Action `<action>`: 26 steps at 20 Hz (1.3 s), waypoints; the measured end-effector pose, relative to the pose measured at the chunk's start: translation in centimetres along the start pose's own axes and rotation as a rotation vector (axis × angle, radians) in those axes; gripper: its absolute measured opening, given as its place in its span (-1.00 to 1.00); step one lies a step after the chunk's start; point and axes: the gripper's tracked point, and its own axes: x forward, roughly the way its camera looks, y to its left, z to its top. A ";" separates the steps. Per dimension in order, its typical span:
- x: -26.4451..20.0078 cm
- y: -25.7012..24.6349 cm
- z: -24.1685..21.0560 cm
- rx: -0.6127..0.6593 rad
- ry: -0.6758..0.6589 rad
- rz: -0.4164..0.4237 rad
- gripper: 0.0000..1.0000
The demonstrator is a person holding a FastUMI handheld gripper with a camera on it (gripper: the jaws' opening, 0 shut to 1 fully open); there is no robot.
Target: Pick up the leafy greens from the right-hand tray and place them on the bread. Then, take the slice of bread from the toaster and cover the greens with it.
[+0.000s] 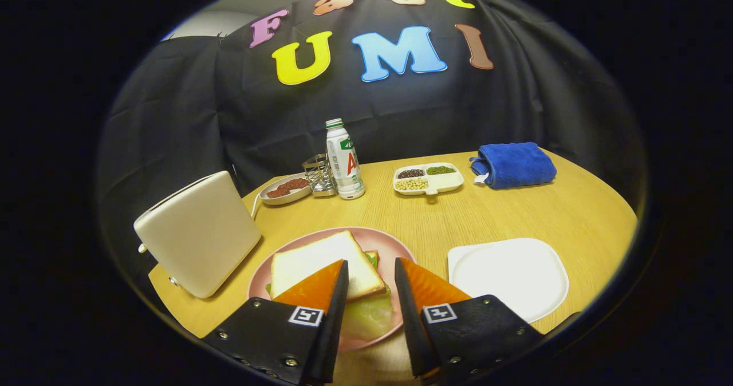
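- We saw the slice of bread [323,268] lying on the leafy greens [371,316] on the pink plate [389,243] at lower centre, so the task's wanted arrangement already lay there.
- Our gripper [371,280] hung over the plate's near side, fingers parted with a moderate gap and holding nothing; greens showed between them.
- The white tray [509,274], at lower right, lay bare.
- The toaster [197,234] stood at left beside the plate; we could not see into its slot.
- We judged the stack complete; if anything remained, only lifting clear without nudging the top slice, which sat slightly askew.
- The worktop [515,208] was pale wood, smooth and level.
- Further back stood a bottle [345,160], a wire holder [319,175], a small dish [284,190], a divided dish [428,178] and a folded blue towel [513,164], against black cloth.
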 end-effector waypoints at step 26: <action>-9.7 -14.7 14.9 -0.237 -0.286 0.051 0.24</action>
